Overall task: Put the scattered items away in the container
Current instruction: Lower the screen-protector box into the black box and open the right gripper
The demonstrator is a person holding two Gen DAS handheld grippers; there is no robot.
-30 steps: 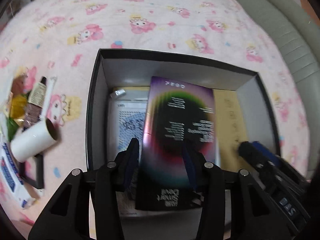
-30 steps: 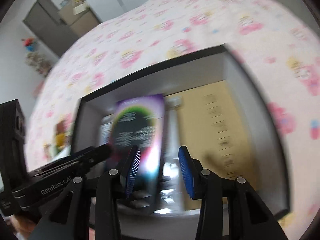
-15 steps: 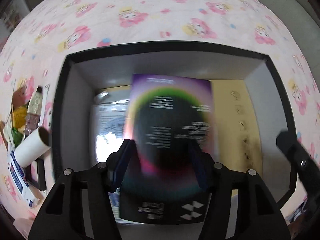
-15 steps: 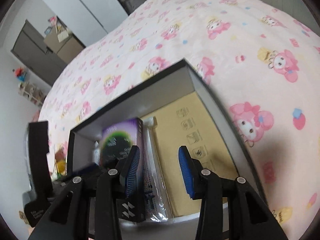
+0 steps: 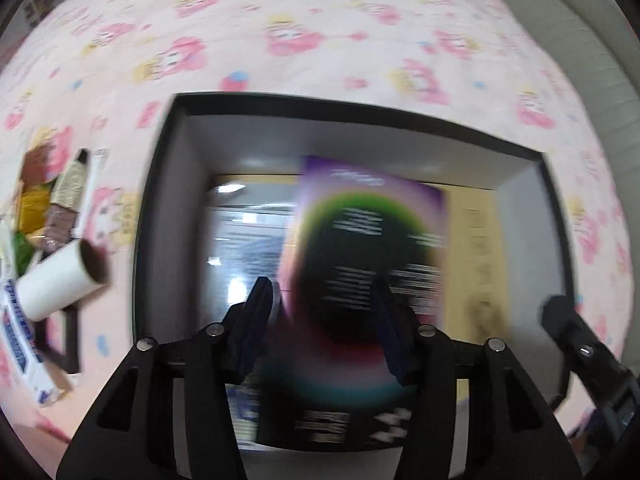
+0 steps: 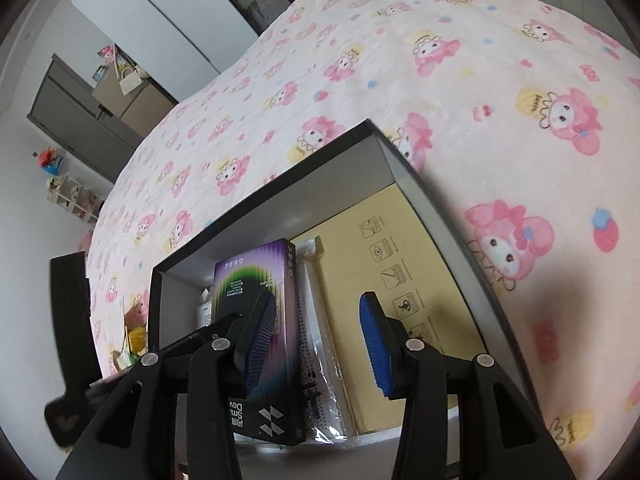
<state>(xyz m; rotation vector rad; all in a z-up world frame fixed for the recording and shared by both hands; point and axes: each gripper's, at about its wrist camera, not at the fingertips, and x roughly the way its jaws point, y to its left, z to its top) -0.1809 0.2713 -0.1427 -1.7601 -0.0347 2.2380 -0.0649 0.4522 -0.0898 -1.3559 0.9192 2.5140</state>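
Note:
A black open box (image 5: pixel 160 216) with grey inner walls sits on the pink patterned bed; it also shows in the right wrist view (image 6: pixel 400 152). Inside lie a tan carton (image 6: pixel 384 280), a clear bag of printed sheets (image 6: pixel 320 344) and a purple-and-black product box (image 5: pixel 360 264). My left gripper (image 5: pixel 324 320) hangs over the container with its jaws open on either side of the product box (image 6: pixel 260 288), not clamping it. My right gripper (image 6: pixel 316 340) is open and empty above the container's near edge.
Left of the container lie a white cardboard roll (image 5: pixel 60 280), a small tube (image 5: pixel 72 184), a blue-and-white carton (image 5: pixel 20 332), snack wrappers (image 5: pixel 32 208) and a black frame (image 5: pixel 68 344). A grey padded headboard (image 5: pixel 580 28) runs along the right. Shelves and cabinets (image 6: pixel 80 92) stand beyond the bed.
The left gripper's jaws have opened off the product box, which now rests in the container. The right gripper has pulled back and turned right, away from the box.

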